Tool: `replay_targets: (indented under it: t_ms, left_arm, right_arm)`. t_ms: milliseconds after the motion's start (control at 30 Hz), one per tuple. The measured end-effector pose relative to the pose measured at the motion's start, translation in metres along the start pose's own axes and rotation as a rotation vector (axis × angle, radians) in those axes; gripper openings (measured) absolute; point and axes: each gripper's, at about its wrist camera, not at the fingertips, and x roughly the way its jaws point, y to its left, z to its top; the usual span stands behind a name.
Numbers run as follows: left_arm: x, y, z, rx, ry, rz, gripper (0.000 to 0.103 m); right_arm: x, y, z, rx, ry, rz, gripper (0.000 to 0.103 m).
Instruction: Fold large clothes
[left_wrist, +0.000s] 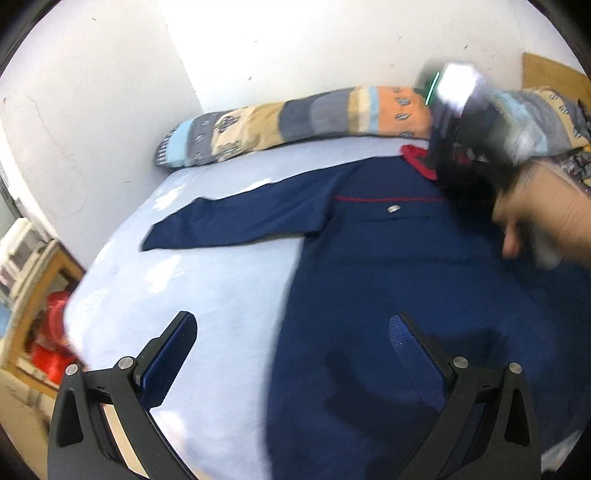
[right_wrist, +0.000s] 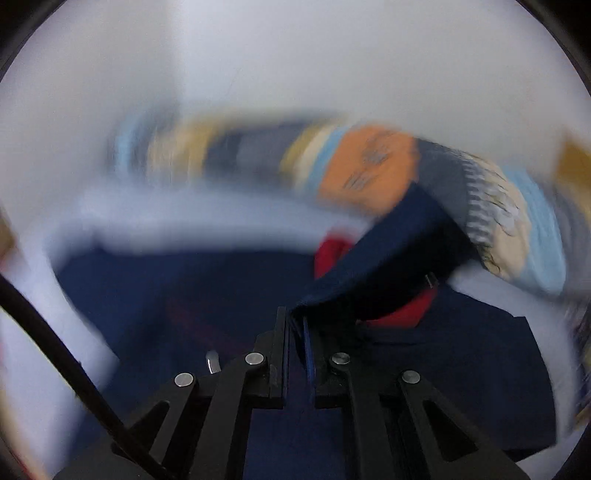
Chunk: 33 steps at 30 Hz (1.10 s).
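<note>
A navy blue jacket with a red collar lies flat on a pale blue bed sheet, its left sleeve stretched out to the left. My left gripper is open and empty above the jacket's lower left edge. In the right wrist view, which is blurred, my right gripper is shut on the jacket's right sleeve and holds it lifted over the jacket body near the red collar. The right gripper and the hand show blurred in the left wrist view.
A long patchwork pillow lies along the far edge of the bed against a white wall. A wooden shelf with a red item stands left of the bed. A wooden board stands at the far right.
</note>
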Motion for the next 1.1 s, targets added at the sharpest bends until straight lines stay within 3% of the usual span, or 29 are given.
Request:
replay_targets:
  t_ms: [33, 100, 133, 167, 233, 300, 433, 500, 600, 767, 867, 933, 1100]
  left_arm:
    - [-0.006, 0.009, 0.001, 0.006, 0.007, 0.007, 0.103]
    - [-0.017, 0.03, 0.005, 0.014, 0.034, 0.023, 0.103]
    - [-0.023, 0.041, 0.007, 0.012, 0.036, 0.04, 0.103]
    - [-0.029, 0.051, 0.01, 0.007, 0.038, 0.042, 0.103]
    - [-0.041, 0.075, 0.017, 0.006, 0.044, 0.069, 0.103]
    - [-0.053, 0.102, 0.026, 0.005, 0.049, 0.09, 0.103]
    - [-0.078, 0.166, 0.055, -0.029, 0.027, 0.14, 0.103]
    - [-0.088, 0.202, 0.075, -0.031, -0.007, 0.176, 0.103]
    - [-0.092, 0.237, 0.111, -0.03, -0.041, 0.172, 0.103]
    - [-0.095, 0.262, 0.178, 0.01, -0.129, 0.109, 0.103]
    - [-0.095, 0.257, 0.208, 0.034, -0.171, 0.074, 0.103]
    - [-0.099, 0.248, 0.224, 0.042, -0.188, 0.041, 0.103]
    - [-0.124, 0.23, 0.239, 0.088, -0.246, 0.017, 0.103]
  right_arm:
    - [0.025, 0.036, -0.014, -0.142, 0.078, -0.063, 0.024]
    - [0.058, 0.097, -0.053, -0.499, 0.208, -0.209, 0.035]
    - [0.056, 0.123, -0.073, -0.668, 0.21, -0.317, 0.039]
    - [0.049, 0.135, -0.084, -0.744, 0.202, -0.352, 0.044]
    - [0.008, 0.145, -0.095, -0.796, 0.168, -0.244, 0.075]
    - [-0.043, 0.14, -0.097, -0.763, 0.149, -0.188, 0.08]
    - [-0.151, 0.098, -0.078, -0.557, 0.228, -0.064, 0.081]
    - [-0.196, 0.071, -0.065, -0.45, 0.285, -0.114, 0.081]
    - [-0.27, 0.021, -0.047, -0.256, 0.311, -0.226, 0.081]
    - [-0.37, -0.029, -0.012, 0.106, 0.256, -0.394, 0.085]
    - [-0.402, -0.036, 0.01, 0.236, 0.195, -0.398, 0.085]
    - [-0.415, -0.03, 0.023, 0.254, 0.161, -0.405, 0.085]
    - [-0.424, -0.022, 0.047, 0.278, 0.093, -0.331, 0.086]
